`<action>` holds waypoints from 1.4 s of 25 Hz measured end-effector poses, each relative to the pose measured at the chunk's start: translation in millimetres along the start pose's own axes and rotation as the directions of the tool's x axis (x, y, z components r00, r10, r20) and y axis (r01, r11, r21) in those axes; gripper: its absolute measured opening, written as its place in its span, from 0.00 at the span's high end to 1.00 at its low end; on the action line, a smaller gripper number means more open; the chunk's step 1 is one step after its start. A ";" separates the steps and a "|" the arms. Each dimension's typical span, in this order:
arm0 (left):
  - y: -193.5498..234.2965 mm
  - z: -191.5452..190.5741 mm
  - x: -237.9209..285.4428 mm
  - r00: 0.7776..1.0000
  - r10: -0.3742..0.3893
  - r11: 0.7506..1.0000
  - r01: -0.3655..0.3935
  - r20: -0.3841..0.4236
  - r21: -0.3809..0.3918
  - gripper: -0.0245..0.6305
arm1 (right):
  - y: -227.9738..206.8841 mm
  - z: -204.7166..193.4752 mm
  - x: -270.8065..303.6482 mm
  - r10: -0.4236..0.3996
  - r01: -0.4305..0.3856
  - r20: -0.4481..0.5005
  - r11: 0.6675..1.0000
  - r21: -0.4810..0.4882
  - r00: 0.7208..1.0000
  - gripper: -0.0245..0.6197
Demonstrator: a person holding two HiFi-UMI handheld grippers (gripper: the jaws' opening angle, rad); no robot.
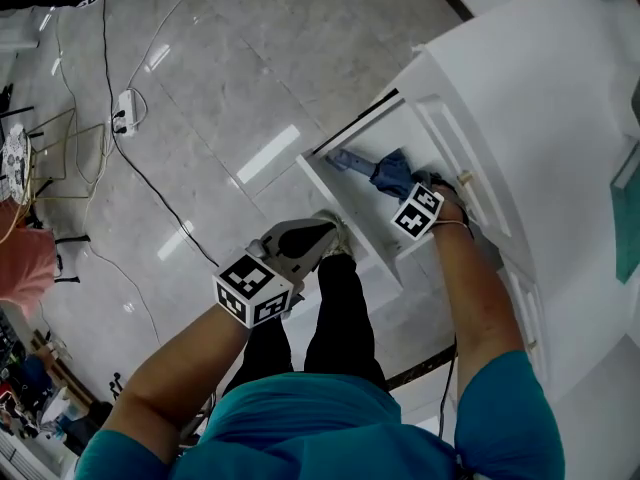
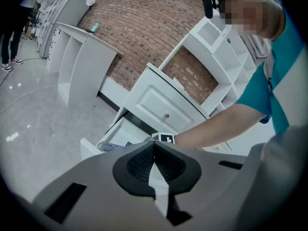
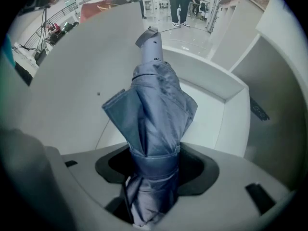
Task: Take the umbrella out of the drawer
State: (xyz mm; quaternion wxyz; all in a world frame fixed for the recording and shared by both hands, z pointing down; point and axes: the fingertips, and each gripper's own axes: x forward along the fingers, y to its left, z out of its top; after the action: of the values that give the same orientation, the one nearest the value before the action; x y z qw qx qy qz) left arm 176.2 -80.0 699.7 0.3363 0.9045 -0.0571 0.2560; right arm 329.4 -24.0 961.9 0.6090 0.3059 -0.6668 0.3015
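A folded blue umbrella (image 1: 385, 173) (image 3: 156, 109) sits in the open white drawer (image 1: 345, 218) (image 3: 211, 124) of a white cabinet (image 1: 540, 118). My right gripper (image 1: 410, 193) (image 3: 154, 172) points down into the drawer and is shut on the umbrella around its strap, with the umbrella's end pointing away toward the drawer's far side. My left gripper (image 1: 318, 233) (image 2: 154, 153) hovers outside the drawer front, shut with nothing in it. The left gripper view shows the drawer (image 2: 103, 136) below a closed panelled drawer with a knob (image 2: 167, 115).
My legs (image 1: 340, 308) stand just before the drawer. Cables and a power strip (image 1: 124, 113) lie on the glossy floor at the left. White shelf units (image 2: 77, 57) stand against a brick wall (image 2: 144, 28). People stand far off in the room.
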 end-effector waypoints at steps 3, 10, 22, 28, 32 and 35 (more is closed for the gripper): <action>-5.0 12.5 -18.0 1.000 0.009 1.000 -0.010 0.026 0.004 0.94 | 3.1 8.4 -27.9 -0.003 0.001 0.036 0.999 0.043 0.999 0.55; -13.5 48.5 -77.8 0.992 0.057 0.998 -0.059 0.112 0.018 0.94 | 11.9 34.5 -106.8 -0.010 0.002 0.107 0.997 0.077 0.994 0.55; -21.3 83.6 -269.9 0.923 0.222 0.974 -0.223 0.313 -0.032 0.94 | 64.6 151.1 -269.7 -0.020 0.008 0.263 0.999 0.044 0.965 0.55; -27.1 90.8 -394.0 0.834 0.331 0.938 -0.342 0.441 -0.057 0.94 | 110.4 255.5 -350.5 0.014 0.009 0.383 0.998 -0.058 0.924 0.55; -28.9 88.9 -481.7 0.754 0.402 0.903 -0.420 0.519 -0.088 0.94 | 154.3 340.6 -409.2 0.073 -0.002 0.459 0.988 -0.152 0.885 0.54; -34.1 81.1 -540.6 0.698 0.448 0.875 -0.470 0.559 -0.114 0.94 | 193.6 391.7 -448.5 0.119 -0.012 0.505 0.978 -0.210 0.855 0.54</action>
State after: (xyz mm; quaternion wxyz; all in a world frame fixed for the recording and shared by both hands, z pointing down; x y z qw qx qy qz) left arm -246.2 -142.8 356.8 0.2120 0.9016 -0.3736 0.0509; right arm -34.7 -187.1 479.3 0.4254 0.2900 -0.8420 0.1612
